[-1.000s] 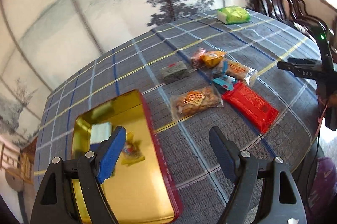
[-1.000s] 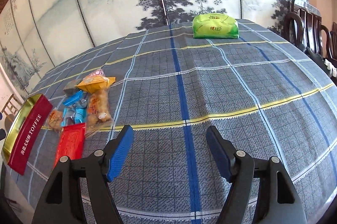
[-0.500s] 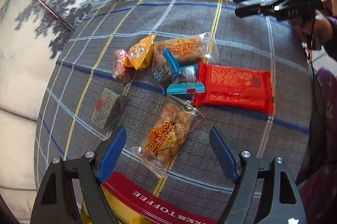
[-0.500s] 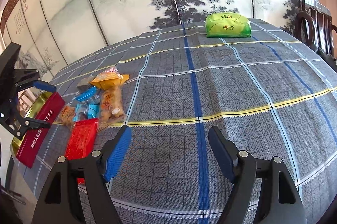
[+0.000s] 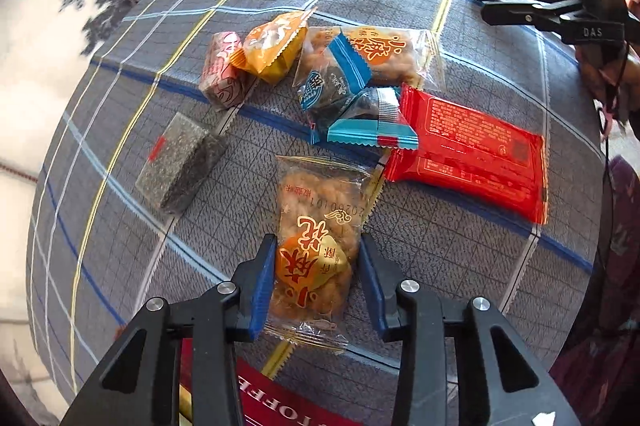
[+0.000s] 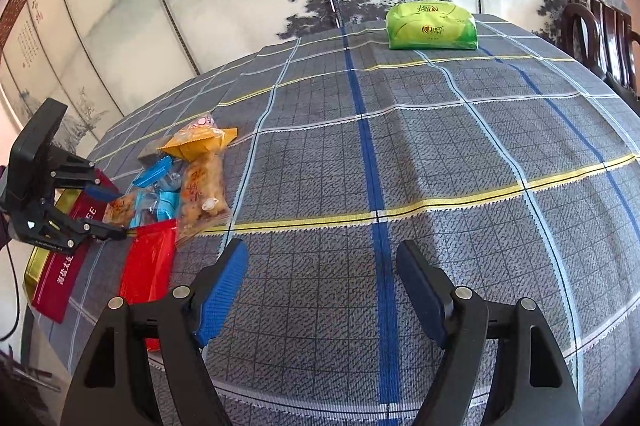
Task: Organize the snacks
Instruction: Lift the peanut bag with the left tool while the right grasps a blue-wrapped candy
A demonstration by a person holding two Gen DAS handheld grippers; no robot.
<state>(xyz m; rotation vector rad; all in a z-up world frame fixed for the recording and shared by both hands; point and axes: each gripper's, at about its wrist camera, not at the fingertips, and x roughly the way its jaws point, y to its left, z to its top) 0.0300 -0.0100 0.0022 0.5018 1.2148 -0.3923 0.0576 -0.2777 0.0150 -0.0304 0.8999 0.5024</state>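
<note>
My left gripper (image 5: 316,276) has its jaws spread around the near end of a clear snack packet (image 5: 316,246) lying on the worktop (image 5: 460,238), pads (image 5: 262,282) just beside the wrapper. Beyond the jaws lie more snacks, including a red packet (image 5: 472,153). My right gripper (image 6: 320,290) hovers with jaws spread, gripping nothing.

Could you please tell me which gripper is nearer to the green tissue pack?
Right. The right gripper faces the green tissue pack across bare cloth; the left gripper straddles a clear snack packet, farther away.
</note>
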